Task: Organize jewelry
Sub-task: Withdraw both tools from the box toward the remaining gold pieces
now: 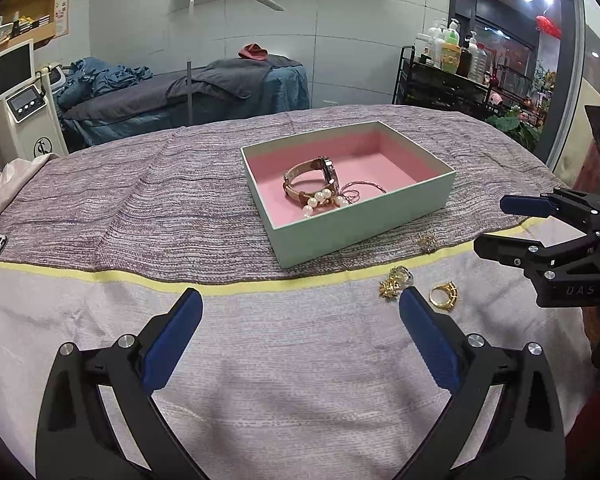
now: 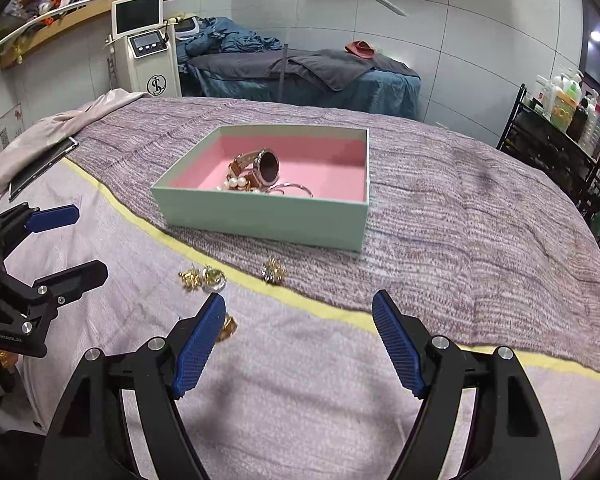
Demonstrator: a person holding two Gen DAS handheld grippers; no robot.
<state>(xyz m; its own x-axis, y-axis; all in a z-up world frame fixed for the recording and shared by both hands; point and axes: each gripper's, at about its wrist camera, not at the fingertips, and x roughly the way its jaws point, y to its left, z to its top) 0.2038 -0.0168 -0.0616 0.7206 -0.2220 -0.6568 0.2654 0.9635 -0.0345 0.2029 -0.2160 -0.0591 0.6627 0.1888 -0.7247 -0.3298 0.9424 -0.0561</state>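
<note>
The left tool is spread wide and empty over the cloth-covered desk. Just beside its right fingertip lie a gold cluster piece and a gold ring; a smaller sparkly piece sits further ahead, near the box corner. The mint box with pink lining stands ahead and slightly right, holding a watch, pearl beads and thin hoops.

The right tool is also spread and empty, with the gold ring partly hidden by its left fingertip. Its black body reads "DAS" in the left wrist view. A white machine behind the desk bears a round monogram, seemingly "LS".
</note>
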